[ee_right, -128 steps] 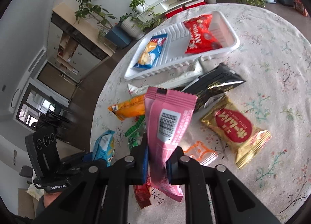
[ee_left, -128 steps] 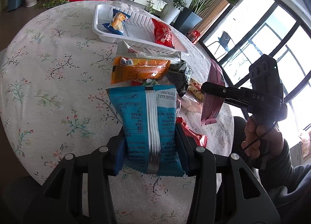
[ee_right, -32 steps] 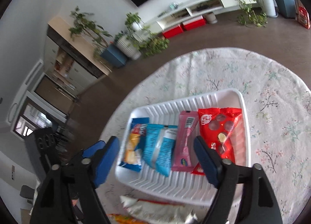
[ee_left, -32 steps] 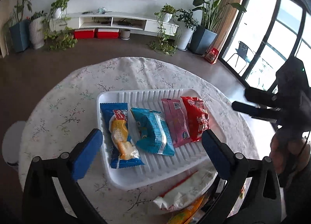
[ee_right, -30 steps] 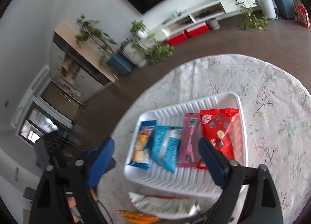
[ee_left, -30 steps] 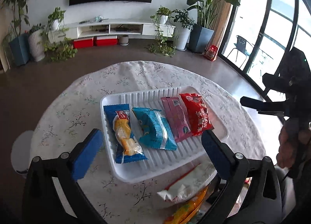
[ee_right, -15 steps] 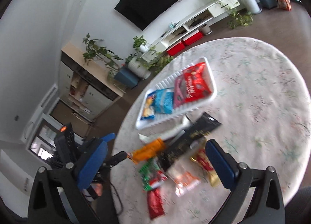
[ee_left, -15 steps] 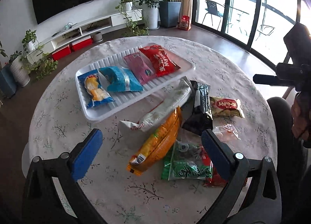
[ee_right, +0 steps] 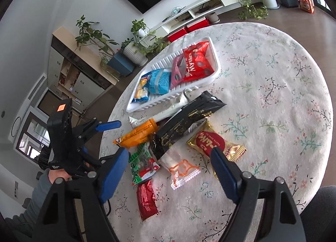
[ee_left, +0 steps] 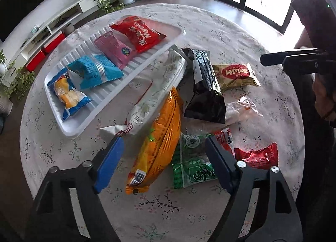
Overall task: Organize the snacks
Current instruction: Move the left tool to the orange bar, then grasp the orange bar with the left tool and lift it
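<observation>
A white ridged tray (ee_left: pixel 69 130) (ee_right: pixel 217 68) holds several packets: dark blue, light blue (ee_left: pixel 94 72), pink (ee_left: pixel 114 52) and red (ee_left: pixel 137 32). Loose snacks lie on the table near it: an orange bag (ee_left: pixel 161 143) (ee_right: pixel 138 134), a black bag (ee_left: pixel 204 86) (ee_right: pixel 189 116), a white packet (ee_left: pixel 155 91), a gold packet (ee_left: pixel 236 76) (ee_right: pixel 216 143), a green packet (ee_left: pixel 193 164) and small red packets (ee_left: pixel 257 156) (ee_right: pixel 147 200). My left gripper (ee_left: pixel 163 164) is open and empty above the orange and green packets. My right gripper (ee_right: pixel 170 170) is open and empty above a clear packet (ee_right: pixel 181 169).
The round table (ee_left: pixel 210 24) (ee_right: pixel 283 86) has a floral cloth. The right gripper shows at the right edge of the left wrist view (ee_left: pixel 294 60); the left gripper shows at the left of the right wrist view (ee_right: pixel 98 130). Plants, a TV shelf and windows surround the table.
Both grippers, earlier shut on the light blue and pink packets, released them into the tray, drew back from it and now hover open over the loose snack pile.
</observation>
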The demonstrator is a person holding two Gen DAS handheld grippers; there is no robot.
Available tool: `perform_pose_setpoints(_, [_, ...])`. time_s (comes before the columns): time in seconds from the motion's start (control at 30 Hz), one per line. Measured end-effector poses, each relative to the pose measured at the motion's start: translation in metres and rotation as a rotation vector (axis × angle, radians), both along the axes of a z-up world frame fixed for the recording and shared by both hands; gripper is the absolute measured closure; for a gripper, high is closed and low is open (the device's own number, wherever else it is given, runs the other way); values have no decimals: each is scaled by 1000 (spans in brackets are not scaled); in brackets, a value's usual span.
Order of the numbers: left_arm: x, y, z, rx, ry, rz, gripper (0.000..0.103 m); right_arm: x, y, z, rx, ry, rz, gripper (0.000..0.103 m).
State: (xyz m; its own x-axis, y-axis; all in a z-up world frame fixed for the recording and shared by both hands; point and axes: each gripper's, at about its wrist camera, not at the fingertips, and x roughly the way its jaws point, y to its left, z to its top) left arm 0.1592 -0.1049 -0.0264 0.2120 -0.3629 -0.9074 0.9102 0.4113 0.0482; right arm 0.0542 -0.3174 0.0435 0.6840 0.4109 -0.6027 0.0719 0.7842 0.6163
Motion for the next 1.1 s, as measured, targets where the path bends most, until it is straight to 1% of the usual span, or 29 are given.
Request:
perform_pose_setpoints(0.03, [3,-3,-4,21,16,-5,41,0,0,0,0,-1,1,21])
perform_pose_setpoints(0.1, [9,-5,-9,38,52,-16,49,0,1,-1,1,-2,0,21])
perform_pose_setpoints(0.13, [11,-5,-10,37,72,-21,55,-1,0,-1,2,-3,0,21])
perform_pose_setpoints(0.2, [15,-6,-13,40,104,-21,60,0,0,-1,1,-4,0,21])
perform_pose_setpoints(0.37, [18,-12,-19,79,149,-37,60,0,-2,-2,10,0,-10,21])
perform_pose_setpoints(0.43, [23,-14,-19,78,159,-19,60,0,-1,-4,10,2,-8,21])
perform_pose_setpoints(0.53, [29,-17,-16,56,168,11,60,0,1,-5,9,5,-4,21])
perform_pose_setpoints(0.63, [26,-20,-19,87,161,12,61,0,1,-5,5,7,0,21])
perform_pose_setpoints(0.7, [23,-23,-21,108,151,7,67,0,1,-6,3,9,0,21])
perform_pose_setpoints(0.77, [24,-21,-19,95,137,25,73,0,0,-6,4,11,0,21])
perform_pose_setpoints(0.8, [24,-20,-17,83,128,34,81,-1,0,-6,5,12,0,22])
perform_pose_setpoints(0.83, [25,-18,-14,64,121,44,84,0,0,-6,4,14,0,23])
perform_pose_setpoints(0.9, [21,-17,-12,51,113,48,84,1,1,-8,2,22,3,24])
perform_pose_setpoints(1.0, [15,-18,-14,67,111,34,84,2,1,-10,3,36,0,24])
perform_pose_setpoints(1.1, [13,-15,-14,65,115,39,84,4,2,-12,-1,50,-1,25])
